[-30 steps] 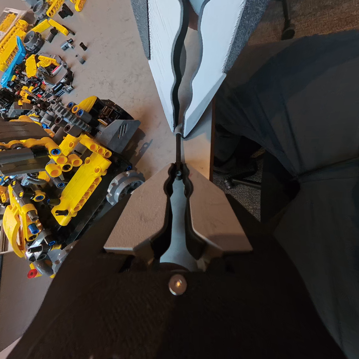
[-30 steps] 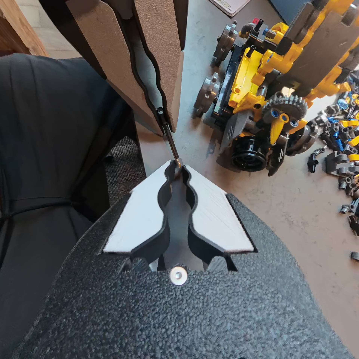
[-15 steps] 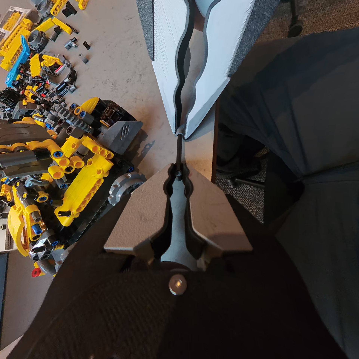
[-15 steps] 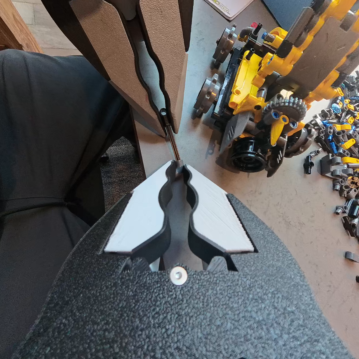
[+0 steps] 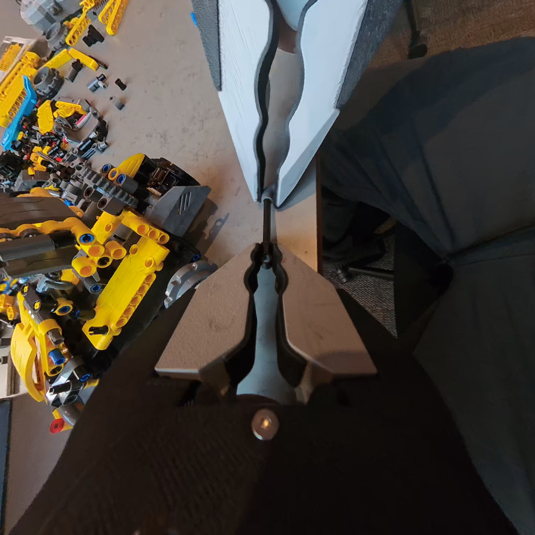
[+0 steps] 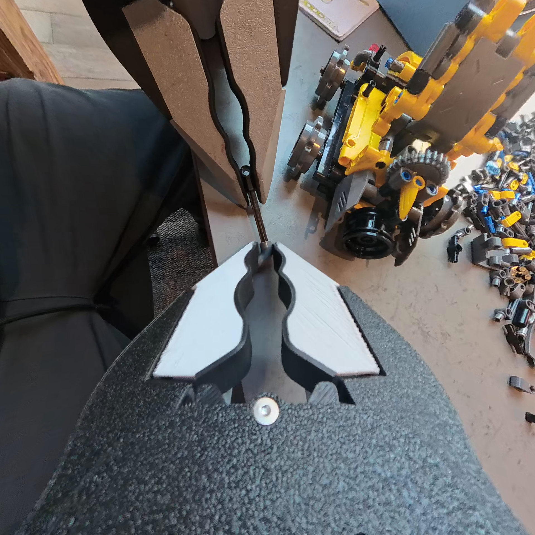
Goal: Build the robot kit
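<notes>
The right claw [image 6: 265, 250], with white-faced fingers, is closed on one end of a thin black plastic axle rod [image 6: 258, 215]. The tan-faced left claw [image 6: 251, 197] pinches its far end. To the right, a yellow-and-grey toy-brick vehicle [image 6: 385, 162] stands on the grey tabletop [image 6: 405, 333], beside scattered small loose bricks [image 6: 503, 260].

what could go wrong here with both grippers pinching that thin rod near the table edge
1. The thin black rod is pinched only at its very ends by the left hand-held gripper and the right hand-held gripper; a slight twist could make it slip out.
2. It hangs near the table edge, so a dropped rod may fall to the carpet.
3. The yellow toy vehicle sits close beside the left gripper and could get bumped.
</notes>
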`<action>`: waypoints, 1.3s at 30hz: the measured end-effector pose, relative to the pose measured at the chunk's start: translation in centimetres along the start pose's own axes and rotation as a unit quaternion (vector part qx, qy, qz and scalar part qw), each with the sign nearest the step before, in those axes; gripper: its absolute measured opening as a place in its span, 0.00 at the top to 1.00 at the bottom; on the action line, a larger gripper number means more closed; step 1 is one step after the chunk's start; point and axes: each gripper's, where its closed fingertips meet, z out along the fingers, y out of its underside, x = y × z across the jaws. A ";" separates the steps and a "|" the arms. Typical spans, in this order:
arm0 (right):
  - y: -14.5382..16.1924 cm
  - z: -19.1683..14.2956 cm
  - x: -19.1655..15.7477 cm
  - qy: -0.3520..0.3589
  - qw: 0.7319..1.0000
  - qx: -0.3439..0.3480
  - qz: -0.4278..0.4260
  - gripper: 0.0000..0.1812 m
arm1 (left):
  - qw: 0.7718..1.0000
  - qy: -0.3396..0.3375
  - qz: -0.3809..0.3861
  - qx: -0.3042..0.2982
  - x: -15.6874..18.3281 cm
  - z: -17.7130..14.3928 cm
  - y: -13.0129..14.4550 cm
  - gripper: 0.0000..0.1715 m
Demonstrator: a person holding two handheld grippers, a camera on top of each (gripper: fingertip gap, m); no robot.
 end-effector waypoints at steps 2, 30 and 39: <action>-0.8 -0.6 0.2 0.013 0.999 0.030 0.002 0.82 | 0.999 0.007 0.032 0.021 0.6 -0.5 -0.4 0.98; 0.9 -5.1 2.4 0.049 0.991 0.102 0.076 0.85 | 0.988 -0.140 0.057 0.034 -2.7 -1.7 0.0 0.98; 3.3 -5.8 9.3 0.045 0.979 0.098 0.173 0.84 | 0.991 -0.100 0.041 0.081 -2.2 -2.5 -0.8 0.98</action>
